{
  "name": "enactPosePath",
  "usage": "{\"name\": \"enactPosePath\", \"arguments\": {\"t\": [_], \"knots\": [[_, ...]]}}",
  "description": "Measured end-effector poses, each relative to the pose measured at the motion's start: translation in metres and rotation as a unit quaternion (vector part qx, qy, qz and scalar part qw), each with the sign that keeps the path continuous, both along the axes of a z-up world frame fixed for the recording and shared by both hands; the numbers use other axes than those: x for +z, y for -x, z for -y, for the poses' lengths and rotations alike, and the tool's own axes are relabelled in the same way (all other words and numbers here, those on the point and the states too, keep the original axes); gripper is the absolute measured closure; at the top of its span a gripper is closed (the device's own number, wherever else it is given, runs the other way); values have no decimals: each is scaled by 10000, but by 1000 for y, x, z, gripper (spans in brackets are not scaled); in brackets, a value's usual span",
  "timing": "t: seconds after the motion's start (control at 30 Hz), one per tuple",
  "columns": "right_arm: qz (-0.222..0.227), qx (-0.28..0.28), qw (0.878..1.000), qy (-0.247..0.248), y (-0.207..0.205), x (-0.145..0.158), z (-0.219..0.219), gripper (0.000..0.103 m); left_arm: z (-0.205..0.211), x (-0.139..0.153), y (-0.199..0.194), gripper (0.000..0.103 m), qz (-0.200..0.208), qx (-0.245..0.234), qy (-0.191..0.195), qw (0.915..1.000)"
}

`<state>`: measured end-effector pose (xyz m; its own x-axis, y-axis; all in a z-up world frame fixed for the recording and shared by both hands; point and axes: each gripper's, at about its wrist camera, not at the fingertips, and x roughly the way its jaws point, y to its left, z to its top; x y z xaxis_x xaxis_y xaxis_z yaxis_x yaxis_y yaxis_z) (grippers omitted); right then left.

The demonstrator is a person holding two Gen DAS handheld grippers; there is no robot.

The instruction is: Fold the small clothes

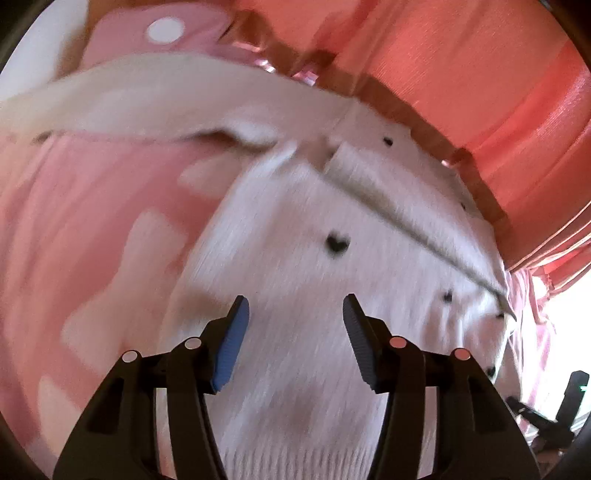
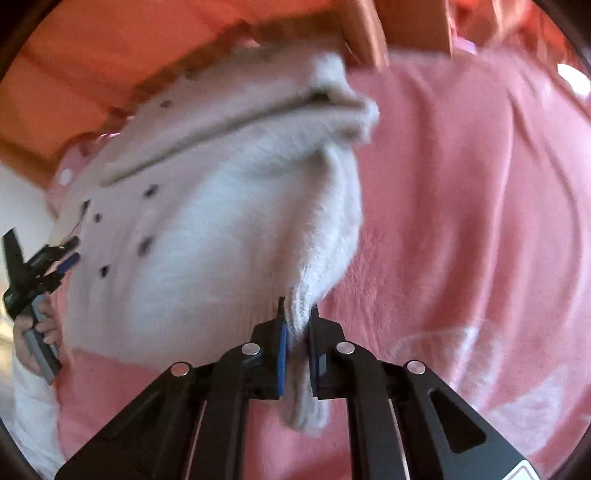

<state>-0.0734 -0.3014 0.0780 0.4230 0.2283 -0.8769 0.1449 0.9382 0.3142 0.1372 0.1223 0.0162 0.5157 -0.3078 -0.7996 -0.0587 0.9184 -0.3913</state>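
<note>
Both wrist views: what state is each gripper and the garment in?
left gripper: open, fingers apart above the cardigan, gripping nothing.
right gripper: shut on a sleeve end.
white cardigan: spread on the pink blanket, one sleeve pinched and pulled.

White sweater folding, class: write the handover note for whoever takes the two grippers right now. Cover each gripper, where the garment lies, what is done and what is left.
Left gripper: open, over the white sweater body, gripping nothing.
Right gripper: shut on the sleeve, at the cuff end.
The sweater, white with small dark hearts, lies on the pink blanket, its neck end toward the wooden frame.
Done: the sleeve is gripped; the other sleeve appears folded across the top.
Left: probably bring the held sleeve over the body, release it, then fold the body. The pictures are motion-blurred, so check the fold lines first.
</note>
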Motion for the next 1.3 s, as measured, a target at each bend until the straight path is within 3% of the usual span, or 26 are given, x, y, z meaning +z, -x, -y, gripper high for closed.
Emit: {"name": "enactPosePath", "arguments": {"t": [0.1,0.23,0.33,0.4,0.43,0.5,0.6,0.73,0.87,0.97,1.07,1.2,1.27,1.3], "knots": [[-51,-4,10000,49,28,3,11,95,-11,-5,29,46,-11,5,38,10000],[-873,-105,9961,-77,26,-57,13,96,-20,-11,50,44,-20,-18,133,9999],[-608,-197,9980,9,21,-44,10,93,-20,-9,53,44,18,6,23,10000],[-383,-329,9978,430,19,-20,5,89,-21,-6,56,44,81,64,27,9999],[-148,-478,9954,814,14,-2,1,89,-22,-5,58,43,134,93,-7,9999],[306,-584,9916,1110,9,24,-11,86,-22,-5,58,40,151,112,30,9998],[973,-498,9912,752,-26,51,-33,86,-22,-9,52,38,92,161,163,9997],[1287,-162,9900,552,-103,45,-76,86,-17,-1,49,38,275,260,228,9990],[1477,-323,9880,323,-149,28,-97,86,-4,26,25,38,678,153,171,9974],[1600,-591,9853,46,-174,11,-85,86,17,45,-12,38,898,21,200,9958],[1531,-673,9859,-37,-190,0,-86,86,50,55,-54,38,1223,-175,-89,9923],[1351,-278,9901,256,-215,-29,-84,86,82,15,-116,34,816,-262,-205,9961],[1051,-623,9889,848,-218,-46,-63,90,85,-18,-135,34,439,-146,-586,9972],[879,-939,9863,1029,-217,-53,-46,90,84,-24,-135,34,549,-174,-649,9962]]}}
